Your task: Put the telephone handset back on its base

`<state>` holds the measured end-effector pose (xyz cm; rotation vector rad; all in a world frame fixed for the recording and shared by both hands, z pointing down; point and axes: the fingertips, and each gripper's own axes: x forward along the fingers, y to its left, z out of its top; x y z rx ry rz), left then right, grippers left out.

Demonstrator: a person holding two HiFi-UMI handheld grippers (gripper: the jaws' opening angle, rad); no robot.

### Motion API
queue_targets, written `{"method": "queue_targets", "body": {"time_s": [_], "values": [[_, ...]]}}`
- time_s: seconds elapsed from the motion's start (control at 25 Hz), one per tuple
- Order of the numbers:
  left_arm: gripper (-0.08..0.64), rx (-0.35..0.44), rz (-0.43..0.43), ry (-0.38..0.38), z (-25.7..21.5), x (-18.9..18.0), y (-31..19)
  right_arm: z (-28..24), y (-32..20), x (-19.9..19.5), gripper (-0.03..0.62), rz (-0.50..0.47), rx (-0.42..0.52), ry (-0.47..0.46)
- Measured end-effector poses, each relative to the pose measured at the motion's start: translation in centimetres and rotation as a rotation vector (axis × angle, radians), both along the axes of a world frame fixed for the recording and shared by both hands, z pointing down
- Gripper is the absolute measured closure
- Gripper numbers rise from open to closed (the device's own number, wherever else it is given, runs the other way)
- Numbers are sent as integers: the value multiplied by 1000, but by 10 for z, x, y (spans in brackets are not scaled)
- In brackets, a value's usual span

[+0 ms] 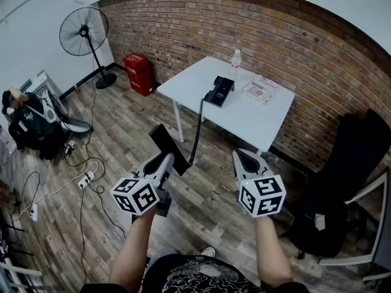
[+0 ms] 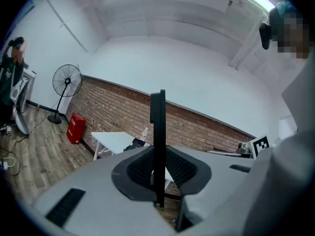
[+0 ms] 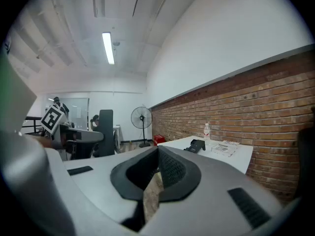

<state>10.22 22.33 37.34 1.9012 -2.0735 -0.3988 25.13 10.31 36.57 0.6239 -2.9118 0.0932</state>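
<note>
1 white counter (image 1: pixel 269 118) stands by the brick wall, well ahead of the person, carrying the black telephone base (image 1: pixel 219 91). The telephone handset (image 1: pixel 170 149) is clamped in the left gripper (image 1: pixel 164 163) fingers over the wooden floor, its cord (image 1: pixel 198 127) reaching the base. The right gripper (image 1: pixel 246 160) fingers are nearly together and empty. Carrying and seating the handset remain.

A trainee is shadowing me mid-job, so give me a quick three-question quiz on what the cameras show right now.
1. True or false: the handset already rests on its base.
2. Which gripper has its jaws closed on the handset? A) left gripper B) right gripper C) neither
3. Fill in: the base sits on the white ____ beside the brick wall.

Key: 1 false; 2 A; 3 table.
</note>
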Motion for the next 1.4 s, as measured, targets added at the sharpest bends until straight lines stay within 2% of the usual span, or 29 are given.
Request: {"method": "queue_targets", "body": {"time_s": [0.52, 0.8, 1.08, 1.4], "values": [[489, -12, -10, -3, 3, 10, -4, 8, -3, 7, 592, -26, -26, -3], [489, -15, -18, 2, 8, -3, -11, 15, -12, -2, 591, -25, -38, 0], [489, -18, 3, 14, 19, -35, -35, 23, -34, -32, 592, -6, -46, 9], [489, -21, 58, 26, 28, -106, -82, 30, -72, -100, 591, 46, -63, 27]]}}
